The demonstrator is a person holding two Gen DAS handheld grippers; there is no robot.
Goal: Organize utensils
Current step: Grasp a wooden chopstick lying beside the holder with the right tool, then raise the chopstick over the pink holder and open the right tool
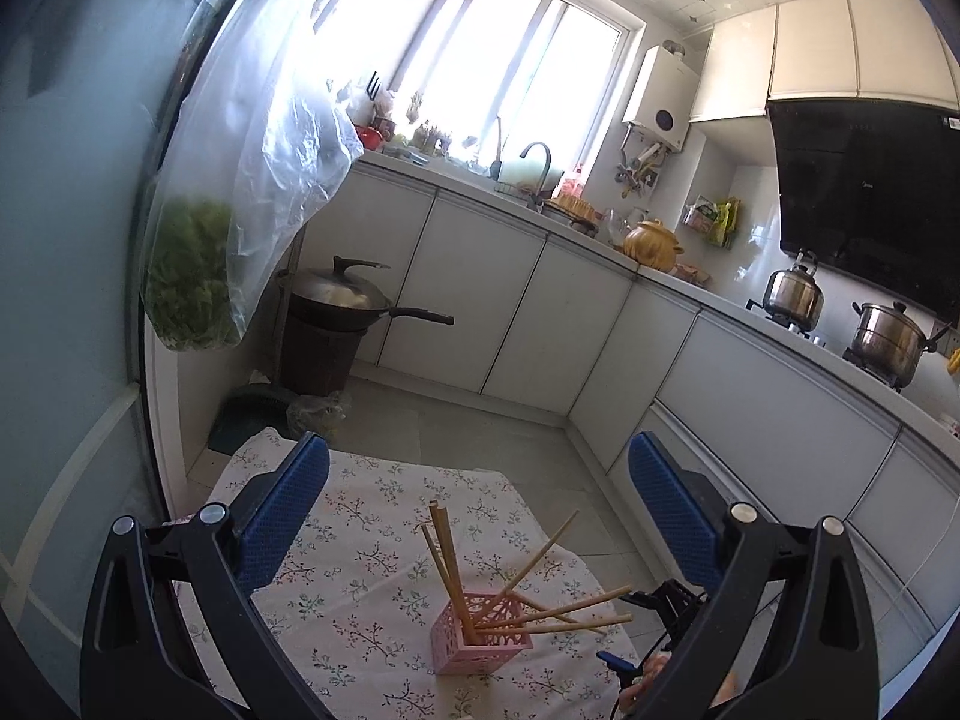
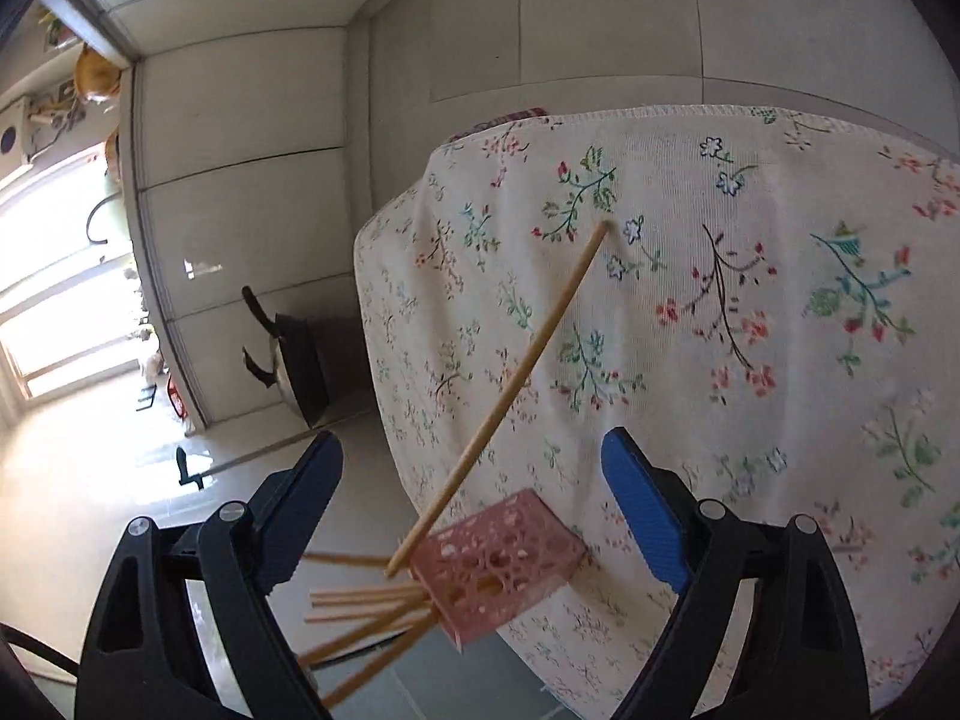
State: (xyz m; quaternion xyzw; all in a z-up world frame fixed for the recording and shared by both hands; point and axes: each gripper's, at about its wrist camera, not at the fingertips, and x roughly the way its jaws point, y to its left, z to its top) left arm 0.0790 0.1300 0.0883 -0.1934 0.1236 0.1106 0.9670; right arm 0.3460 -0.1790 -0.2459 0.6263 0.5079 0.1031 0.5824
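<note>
A pink openwork holder (image 1: pixel 483 639) stands on a floral tablecloth (image 1: pixel 360 540), with several wooden chopsticks (image 1: pixel 447 570) leaning out of it. My left gripper (image 1: pixel 480 456) hovers above and behind the holder, open and empty. In the right wrist view, which is rolled sideways, the holder (image 2: pixel 498 564) lies close ahead between the blue fingers. My right gripper (image 2: pixel 474 447) is open. One long chopstick (image 2: pixel 510 384) slants across the cloth (image 2: pixel 750 300), free of both pads, its near end by the holder's mouth. The other chopsticks (image 2: pixel 366 606) fan out from the holder.
White cabinets (image 1: pixel 516 300) and a counter with a sink tap (image 1: pixel 537 162), pots (image 1: pixel 888 342) and a kettle (image 1: pixel 792 294) run along the back and right. A wok (image 1: pixel 342 294) sits on a dark stand on the floor. A plastic bag of greens (image 1: pixel 192 276) hangs at the left.
</note>
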